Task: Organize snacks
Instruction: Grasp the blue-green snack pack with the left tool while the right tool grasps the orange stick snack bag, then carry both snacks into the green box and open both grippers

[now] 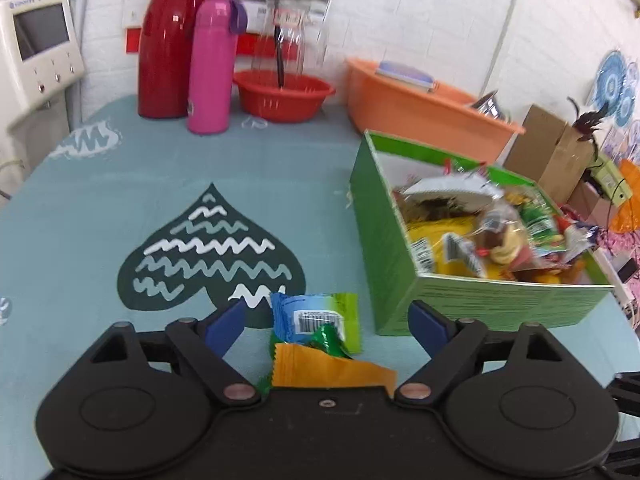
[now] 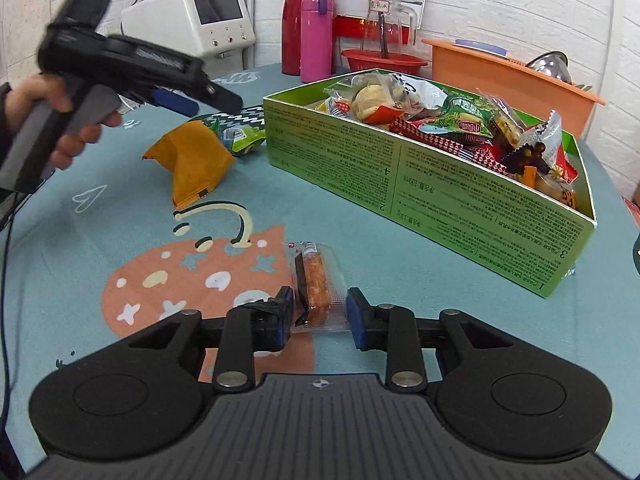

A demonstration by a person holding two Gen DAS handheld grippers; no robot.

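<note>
White brick walls back a table under a teal patterned cloth [image 2: 360,248], where the green box [image 2: 420,184] sits heaped with wrapped snacks. My right gripper [image 2: 320,316] has its jaws partly closed around a clear-wrapped orange snack bar [image 2: 316,284] lying on the cloth; the left pad touches the wrapper, and I cannot tell whether the right one does. My left gripper [image 1: 326,320] stands wide open over an orange packet [image 1: 320,368] and a blue-green packet [image 1: 316,316], just left of the box, holding nothing
</note>
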